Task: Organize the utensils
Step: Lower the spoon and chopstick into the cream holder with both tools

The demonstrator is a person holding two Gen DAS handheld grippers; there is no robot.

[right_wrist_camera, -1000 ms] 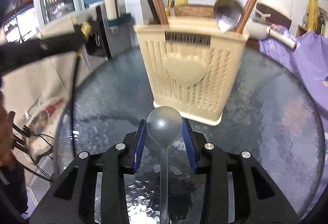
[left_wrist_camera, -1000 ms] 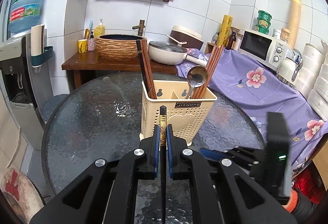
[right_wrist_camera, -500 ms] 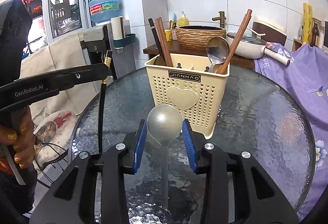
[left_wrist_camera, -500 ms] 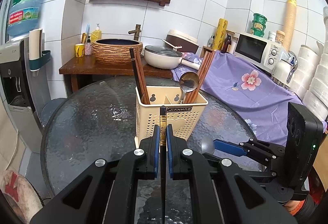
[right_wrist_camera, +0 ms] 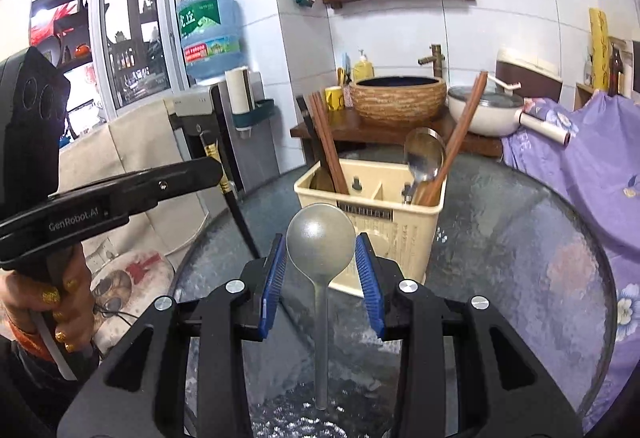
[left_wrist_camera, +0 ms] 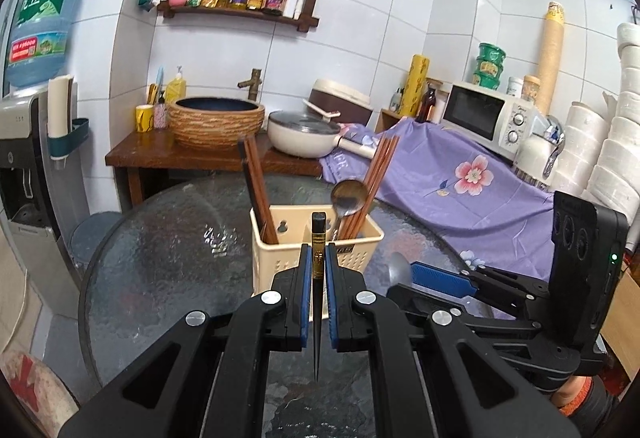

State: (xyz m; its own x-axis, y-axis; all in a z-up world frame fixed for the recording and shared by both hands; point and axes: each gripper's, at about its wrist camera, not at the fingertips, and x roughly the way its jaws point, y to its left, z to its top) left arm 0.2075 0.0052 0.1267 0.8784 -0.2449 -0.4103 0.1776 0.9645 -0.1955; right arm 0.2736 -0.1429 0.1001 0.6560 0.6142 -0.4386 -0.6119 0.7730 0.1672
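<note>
Left claw [left_wrist_camera: 319,270] is clamped on a black chopstick [left_wrist_camera: 318,238], right claw [right_wrist_camera: 321,270] grips a grey spoon [right_wrist_camera: 321,242], both held above the glass table [right_wrist_camera: 520,258] near the cream utensil basket [right_wrist_camera: 384,209].

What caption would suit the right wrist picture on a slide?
Right gripper holds a grey spoon before the cream utensil basket on the glass table.
</note>
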